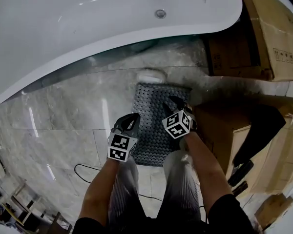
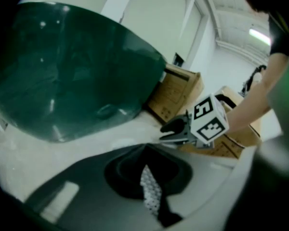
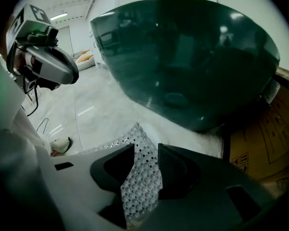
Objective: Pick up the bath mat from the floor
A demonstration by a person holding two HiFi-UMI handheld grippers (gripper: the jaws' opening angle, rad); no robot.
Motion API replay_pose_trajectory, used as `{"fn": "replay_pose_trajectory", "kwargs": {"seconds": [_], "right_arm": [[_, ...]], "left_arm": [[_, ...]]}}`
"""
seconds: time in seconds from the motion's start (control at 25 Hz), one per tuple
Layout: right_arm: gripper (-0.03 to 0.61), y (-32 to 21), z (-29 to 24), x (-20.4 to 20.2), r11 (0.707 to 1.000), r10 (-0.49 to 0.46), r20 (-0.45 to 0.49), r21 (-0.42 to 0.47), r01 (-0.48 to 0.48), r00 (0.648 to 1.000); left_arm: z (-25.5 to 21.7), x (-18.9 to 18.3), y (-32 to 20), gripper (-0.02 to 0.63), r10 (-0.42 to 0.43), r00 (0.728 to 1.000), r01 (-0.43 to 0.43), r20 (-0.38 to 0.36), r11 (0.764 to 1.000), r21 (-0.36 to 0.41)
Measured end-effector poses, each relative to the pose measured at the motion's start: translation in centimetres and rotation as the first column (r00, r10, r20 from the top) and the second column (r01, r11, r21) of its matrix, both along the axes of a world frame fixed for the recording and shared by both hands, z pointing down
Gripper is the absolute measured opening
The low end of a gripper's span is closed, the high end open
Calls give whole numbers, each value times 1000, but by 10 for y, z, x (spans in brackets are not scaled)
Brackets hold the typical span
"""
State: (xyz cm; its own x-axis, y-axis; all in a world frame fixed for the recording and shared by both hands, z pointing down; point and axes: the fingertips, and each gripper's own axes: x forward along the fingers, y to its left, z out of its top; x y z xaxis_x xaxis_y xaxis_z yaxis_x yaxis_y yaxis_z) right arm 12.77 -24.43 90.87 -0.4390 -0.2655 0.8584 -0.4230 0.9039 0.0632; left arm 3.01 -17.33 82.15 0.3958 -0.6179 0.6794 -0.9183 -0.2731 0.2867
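Right gripper view shows the right gripper (image 3: pixel 146 148) with its two dark jaws clearly apart. In the gap between them the dotted grey surface of the bath mat (image 3: pixel 140 186) is seen, and the pads do not press on it. Left gripper view shows the left gripper (image 2: pixel 145 166) with its jaws only a little apart. A narrow strip of the same mat is visible through the slit, and nothing is clamped there.

From the head view, both grippers point down over the near half of the mat, the left one at its left edge and the right one at its right edge. Each is held by a bare forearm, and the person's legs in striped trousers (image 1: pixel 124 189) stand just below them.

The mat lies flat on the grey marble floor (image 1: pixel 63 106). Its far end reaches towards the white bathtub (image 1: pixel 88 23), and a small white thing (image 1: pixel 151 75) sits there, touching that end. Cardboard boxes (image 1: pixel 263 33) stand to the right of the mat, close beside it. A thin dark cable (image 1: pixel 88 172) lies on the floor near the person's left leg
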Motion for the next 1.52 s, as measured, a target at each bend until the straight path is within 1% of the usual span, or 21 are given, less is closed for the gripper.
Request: {"fn": "replay_pose_trajectory", "kwargs": {"seconds": [0.16,0.4,0.52,0.64,0.8,1.0,1.16,1.24,1.32,1.36,1.4,1.44,1.52], "right_arm": [[137,-1,39,-3,1000,-5,-11,6,5,1000],[143,-15,86,-9,996,-16,-23,90,18,1000],[147,-25,110,-8,994,-11,-39,112,16,999],[149,-31,132,-11,991,-36,-53,123,42,998],[152,-40,152,-13,987,-66,-75,139,76,995],[156,-52,165,-18,979,-87,-87,175,101,992],[183,-63,173,-19,969,-120,-111,202,141,986],[178,-63,178,-21,969,-138,-123,187,160,983],[157,-60,185,-21,969,-152,-147,174,177,977],[138,-61,186,-20,969,-151,-158,172,178,976],[91,-61,187,-19,970,-146,-165,168,174,975],[58,-62,186,-17,972,-144,-171,162,172,975],[48,-60,181,-16,972,-159,-183,145,186,970]], "left_arm": [[37,-2,-7,5,18,1000,-18,13,1000,-4],[78,-15,-19,5,36,999,-37,35,999,13],[99,-19,-22,5,54,997,-55,58,998,21],[121,-23,-24,5,64,995,-65,73,998,18],[140,-28,-32,5,45,996,-47,81,999,27],[157,-39,-33,5,11,996,-13,89,1000,23],[161,-44,-36,5,-2,996,-1,94,999,34],[163,-48,-37,5,-9,995,5,97,999,35],[165,-52,-37,5,-19,995,16,97,999,31],[166,-52,-36,5,-24,995,21,97,999,30],[166,-52,-36,5,-27,995,24,95,999,29],[164,-52,-35,5,-29,995,26,94,999,30],[159,-50,-34,5,-31,995,29,91,999,30]]}}
